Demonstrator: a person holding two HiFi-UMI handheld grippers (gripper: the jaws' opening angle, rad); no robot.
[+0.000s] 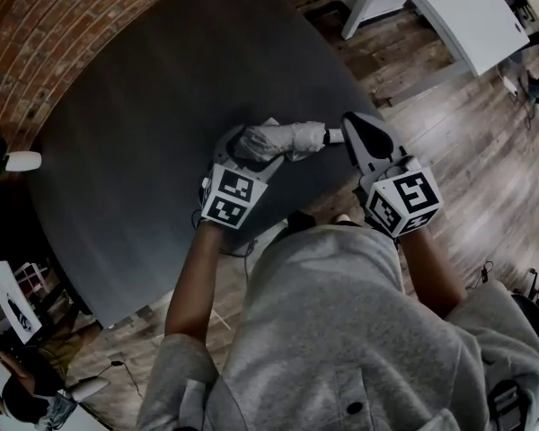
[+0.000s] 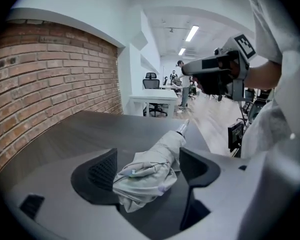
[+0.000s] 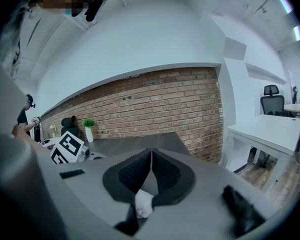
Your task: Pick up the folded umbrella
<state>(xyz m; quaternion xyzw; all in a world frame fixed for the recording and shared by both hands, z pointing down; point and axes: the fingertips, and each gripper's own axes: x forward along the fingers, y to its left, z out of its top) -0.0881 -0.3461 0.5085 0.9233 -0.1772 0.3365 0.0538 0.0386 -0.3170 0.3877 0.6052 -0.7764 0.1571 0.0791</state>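
Observation:
The folded umbrella (image 1: 283,140), pale grey with a short silvery tip (image 2: 182,128), lies on the dark grey table (image 1: 153,106) near its front edge. My left gripper (image 1: 249,153) is open and straddles the umbrella's bunched end (image 2: 145,176); the pads stand on either side without pressing it. My right gripper (image 1: 357,126) is shut, just right of the tip in the head view. In the left gripper view it hangs above the table (image 2: 190,69), clear of the umbrella. A small white scrap (image 3: 144,204) shows at the root of its jaws; what it is I cannot tell.
A brick wall (image 1: 63,34) runs along the table's far side. A small plant in a white pot (image 1: 9,158) stands at the table's left end. A white desk (image 1: 449,7) and wooden floor (image 1: 467,124) lie to the right.

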